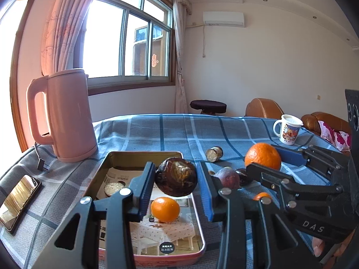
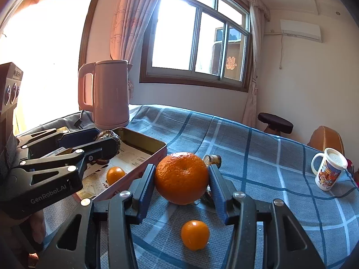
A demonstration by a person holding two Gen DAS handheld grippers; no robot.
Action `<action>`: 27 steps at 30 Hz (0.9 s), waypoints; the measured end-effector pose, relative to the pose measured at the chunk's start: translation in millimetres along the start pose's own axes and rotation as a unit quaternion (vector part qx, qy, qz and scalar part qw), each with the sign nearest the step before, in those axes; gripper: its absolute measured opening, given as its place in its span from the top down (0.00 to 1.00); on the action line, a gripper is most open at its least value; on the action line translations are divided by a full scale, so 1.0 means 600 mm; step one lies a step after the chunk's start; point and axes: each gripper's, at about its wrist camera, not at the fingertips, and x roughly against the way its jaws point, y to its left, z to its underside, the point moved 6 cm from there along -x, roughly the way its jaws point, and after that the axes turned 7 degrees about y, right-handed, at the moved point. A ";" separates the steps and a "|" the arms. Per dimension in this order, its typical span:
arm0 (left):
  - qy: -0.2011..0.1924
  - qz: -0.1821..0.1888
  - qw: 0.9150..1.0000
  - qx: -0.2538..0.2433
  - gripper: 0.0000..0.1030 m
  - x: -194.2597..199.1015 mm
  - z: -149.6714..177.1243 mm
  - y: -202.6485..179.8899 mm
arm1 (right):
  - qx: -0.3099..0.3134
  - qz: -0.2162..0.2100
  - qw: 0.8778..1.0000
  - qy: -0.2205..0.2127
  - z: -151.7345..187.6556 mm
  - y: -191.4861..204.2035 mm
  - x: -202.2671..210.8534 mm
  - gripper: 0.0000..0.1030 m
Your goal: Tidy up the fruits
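Note:
In the left wrist view my left gripper [image 1: 176,169] is shut on a dark brown wrinkled fruit [image 1: 177,177], held above the metal tray [image 1: 143,155]. A small orange [image 1: 165,209] lies in the tray. My right gripper [image 2: 181,170] is shut on a big orange [image 2: 181,178], just above the checked cloth and right of the tray's pink side wall [image 2: 134,174]. Another small orange [image 2: 195,235] lies on the cloth below that gripper. The right wrist view shows the left gripper [image 2: 105,137] over the tray with the dark fruit [image 2: 110,136].
A pink kettle [image 1: 67,114] stands behind the tray on the left, a phone [image 1: 18,201] at the left edge. A purple fruit [image 1: 226,177], a dark fruit [image 1: 243,176] and a short cut piece [image 1: 214,154] lie on the cloth. A lidded mug [image 2: 328,172] stands far right.

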 end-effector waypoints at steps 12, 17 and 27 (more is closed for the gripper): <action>0.025 -0.031 0.999 0.026 0.61 -0.012 0.004 0.072 | 0.018 -0.052 0.998 0.023 -0.020 0.069 -0.053 0.52; 0.041 -0.043 0.998 0.037 0.61 -0.019 0.009 0.103 | 0.016 -0.070 0.997 0.035 -0.024 0.090 -0.073 0.52; 0.066 -0.058 0.995 0.049 0.61 -0.032 0.018 0.145 | 0.033 -0.083 0.995 0.050 -0.022 0.130 -0.096 0.52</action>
